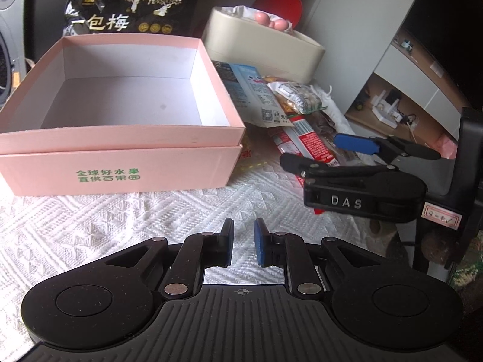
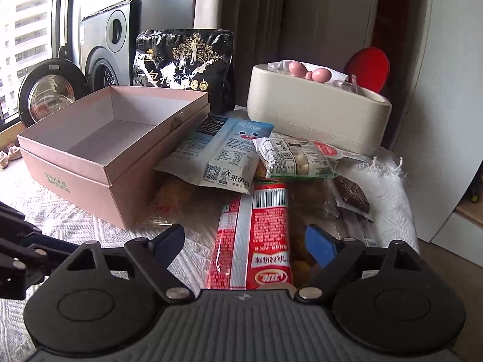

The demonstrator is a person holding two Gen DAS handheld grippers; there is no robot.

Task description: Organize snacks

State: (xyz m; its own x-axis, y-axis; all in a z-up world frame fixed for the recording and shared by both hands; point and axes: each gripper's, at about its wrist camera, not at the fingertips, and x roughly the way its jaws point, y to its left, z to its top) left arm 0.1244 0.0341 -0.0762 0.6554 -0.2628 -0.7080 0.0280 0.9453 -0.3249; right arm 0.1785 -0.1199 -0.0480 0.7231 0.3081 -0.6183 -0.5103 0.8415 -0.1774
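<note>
The pink box (image 1: pixel 120 138) stands open on the white textured cloth (image 1: pixel 90 220) that covers the bench, its white inside bare, nested in a second pink tray with green print on the front wall. Behind it, at twelve o'clock, a black snack bag (image 1: pixel 132 3) with gold trees stands upright.

At three o'clock from the box lies the heap of snacks: a blue and white packet (image 2: pixel 223 154) leans against the box's side wall, a clear packet of pale pieces with a green edge (image 2: pixel 295 160) lies partly over it, and a dark brownie-like piece in clear wrap (image 2: pixel 353 194) sits further out. A beige oval container (image 2: pixel 314 114) with pink round shapes on top stands behind the heap, a red round thing (image 2: pixel 369 63) behind that.

The right gripper (image 2: pixel 247 241) reaches over the long red packet (image 2: pixel 256 235), its fingers spread wide, one on each side of the packet; I cannot tell whether either pad touches the wrapper.

The left gripper (image 1: pixel 244 246) hovers above bare cloth at six o'clock from the box, its fingers drawn close together with only a narrow gap and nothing between them.
</note>
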